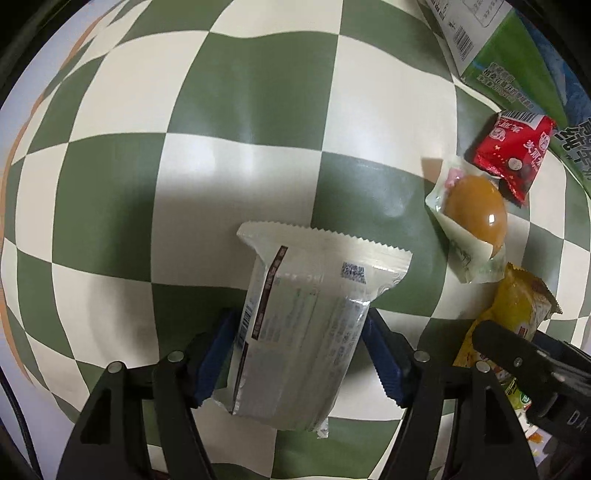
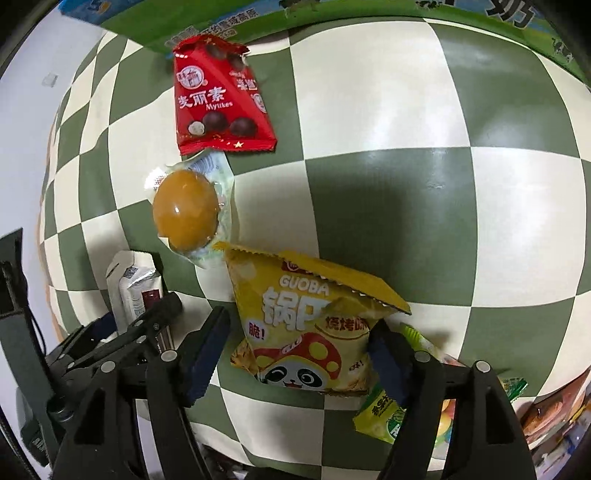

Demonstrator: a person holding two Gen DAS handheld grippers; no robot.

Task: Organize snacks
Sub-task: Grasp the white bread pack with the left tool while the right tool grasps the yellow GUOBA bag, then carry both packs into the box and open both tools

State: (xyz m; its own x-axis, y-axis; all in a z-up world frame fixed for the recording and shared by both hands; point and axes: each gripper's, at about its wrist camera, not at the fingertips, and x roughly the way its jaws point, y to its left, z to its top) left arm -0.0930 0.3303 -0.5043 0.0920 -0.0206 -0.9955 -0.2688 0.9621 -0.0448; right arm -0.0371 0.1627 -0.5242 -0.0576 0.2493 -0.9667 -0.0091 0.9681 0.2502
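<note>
My left gripper (image 1: 299,332) is shut on a white snack packet (image 1: 303,325), holding it by its sides over the green-and-white checkered cloth (image 1: 240,110). My right gripper (image 2: 299,343) stands around a yellow Guoba packet (image 2: 310,325); its right pad touches the packet, the left pad is a little apart, and the packet looks to rest on the cloth. A packed braised egg (image 2: 186,210) and a red Mylikes packet (image 2: 219,99) lie beyond it in a row. They also show at the right of the left wrist view: the egg (image 1: 474,212) and the red packet (image 1: 509,155).
A green and blue carton (image 2: 332,14) lies along the far edge of the cloth, also shown in the left wrist view (image 1: 517,48). A green-yellow snack packet (image 2: 388,417) lies under my right finger. More packets (image 2: 554,410) sit at the far right.
</note>
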